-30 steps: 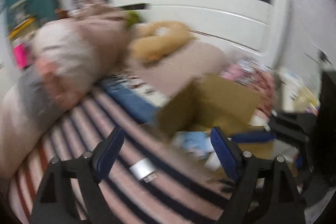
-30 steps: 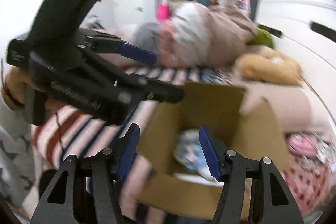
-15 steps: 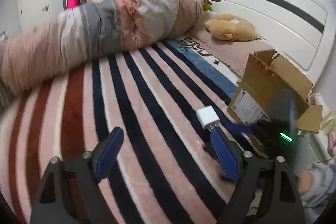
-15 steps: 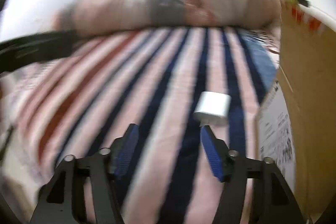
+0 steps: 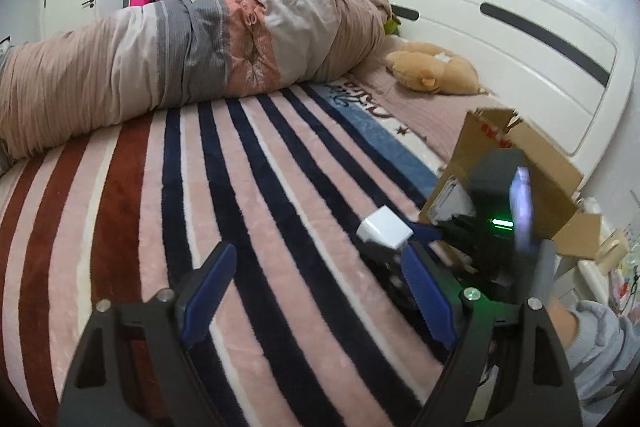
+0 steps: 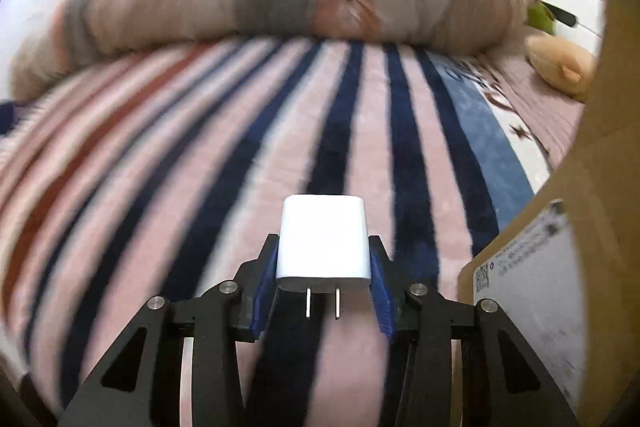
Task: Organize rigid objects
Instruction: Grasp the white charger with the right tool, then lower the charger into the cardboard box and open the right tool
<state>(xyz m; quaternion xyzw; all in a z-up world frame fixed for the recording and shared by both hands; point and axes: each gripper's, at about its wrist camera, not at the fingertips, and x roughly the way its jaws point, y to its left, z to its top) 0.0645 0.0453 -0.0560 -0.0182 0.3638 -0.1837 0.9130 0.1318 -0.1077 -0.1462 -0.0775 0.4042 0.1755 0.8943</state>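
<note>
A white plug-in charger (image 6: 322,239) with two metal prongs sits between my right gripper's (image 6: 322,269) blue pads, which are shut on its sides just above the striped blanket. It also shows in the left wrist view (image 5: 384,229), held by the right gripper to the right of my left gripper (image 5: 316,285), which is open and empty over the blanket. An open cardboard box (image 5: 520,163) stands on the bed to the right; its labelled side (image 6: 560,267) is close to the right of the charger.
A striped pink, navy and red blanket (image 5: 200,207) covers the bed. A rolled duvet (image 5: 200,39) lies across the far side. A tan plush toy (image 5: 432,71) lies by the white headboard (image 5: 500,39). The person's sleeve (image 5: 600,347) is at lower right.
Both grippers swung away from the box toward the blanket. The right gripper came down onto the charger lying on the blanket and shut on it. The left stayed open.
</note>
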